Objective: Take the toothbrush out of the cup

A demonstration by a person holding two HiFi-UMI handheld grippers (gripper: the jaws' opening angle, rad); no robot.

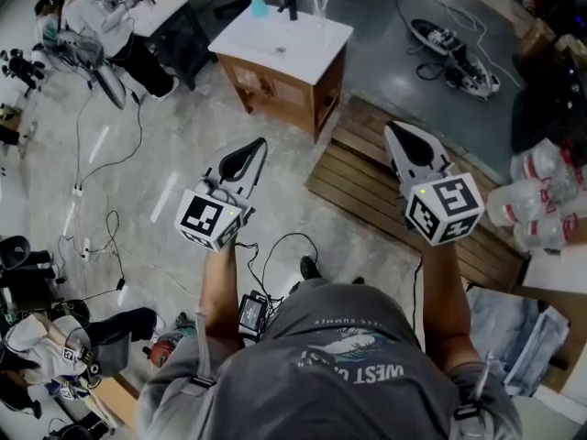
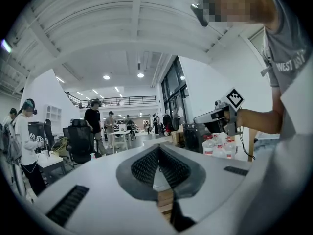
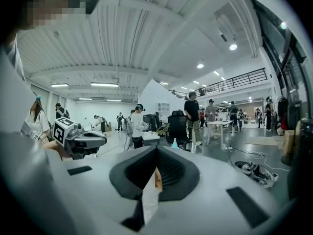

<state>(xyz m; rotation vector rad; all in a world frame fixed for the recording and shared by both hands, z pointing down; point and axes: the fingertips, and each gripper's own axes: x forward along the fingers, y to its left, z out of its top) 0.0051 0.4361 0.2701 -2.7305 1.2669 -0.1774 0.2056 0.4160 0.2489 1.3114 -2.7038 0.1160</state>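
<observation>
L gripper (image 1: 262,145): up at chest height, pointing level. Jaws closed tip to tip in its own view (image 2: 159,148), nothing between them.
R gripper (image 1: 391,131): level w/ the L one, well apart from it. Jaws closed (image 3: 156,149), nothing held, just floor showing thru the slit.
Cross-check: each gripper shows in the other's view, R at right (image 2: 220,115), L at left (image 3: 83,140). Neither is touching anything.
Tabletop (image 1: 275,39): white, on a small wooden cabinet (image 1: 275,85), straight ahead and well beyond both grippers.
Cup (image 1: 321,7): looks like the clear one at the tabletop's far right corner, upright. Small, so not certain.
Toothbrush: too small to make out from here.
Blue item (image 1: 259,7): far edge of the tabletop, left of the cup. Shows as a pale blue speck above the R jaws (image 3: 174,143).
Pallet (image 1: 367,186): wooden slats on the floor, under the R gripper, butting up to the cabinet.
Bottle pack (image 1: 546,200): plastic-wrapped, floor at far right.
Cables (image 1: 110,154): trailing over the floor at left.
Room: several ppl standing at desks further back (image 2: 93,126).
</observation>
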